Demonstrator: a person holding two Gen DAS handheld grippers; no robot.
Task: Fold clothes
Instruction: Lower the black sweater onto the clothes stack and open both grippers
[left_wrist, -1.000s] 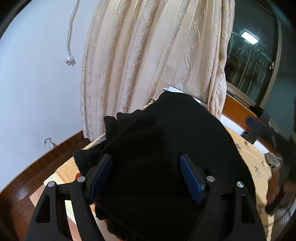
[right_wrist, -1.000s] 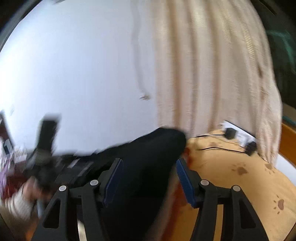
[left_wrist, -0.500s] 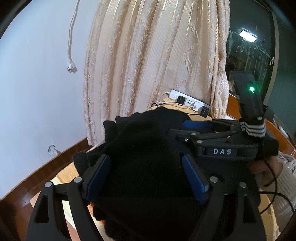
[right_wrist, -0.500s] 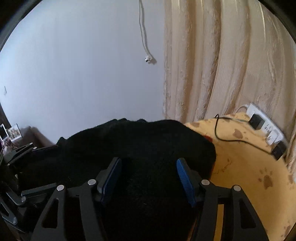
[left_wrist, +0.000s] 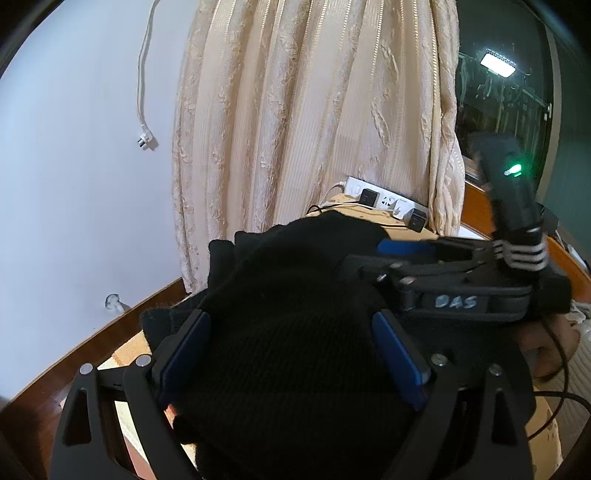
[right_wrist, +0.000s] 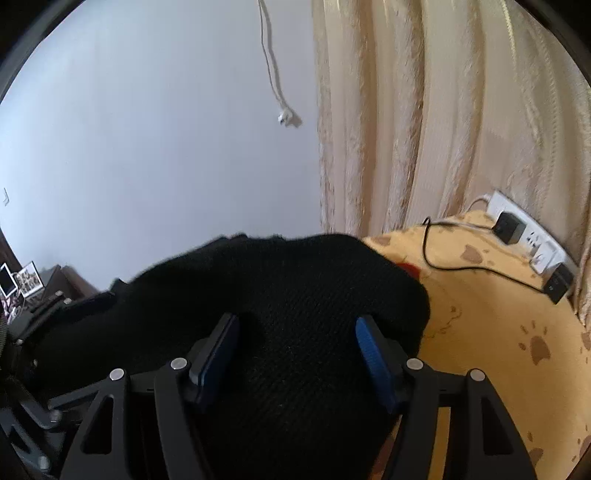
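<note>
The black sweater (left_wrist: 295, 332) is bunched up in a soft heap on the yellow paw-print cover (right_wrist: 498, 332), and it fills the low middle of both wrist views. The left gripper (left_wrist: 291, 354) has its blue pads (left_wrist: 184, 354) set wide, with the knit lying thick between them. I cannot tell if they pinch it. The right gripper (right_wrist: 295, 350) is the same: wide apart, cloth bulging up between its pads (right_wrist: 369, 350), and I cannot tell if it grips. In the left view the right gripper (left_wrist: 461, 288) lies at about 3 o'clock, resting against the sweater, with a green light on its handle. A white power strip (left_wrist: 384, 203) sits past the sweater at 12 o'clock, under the cream curtain (left_wrist: 314, 110). A white plug (left_wrist: 146, 140) dangles on the wall at 10 o'clock.
</note>
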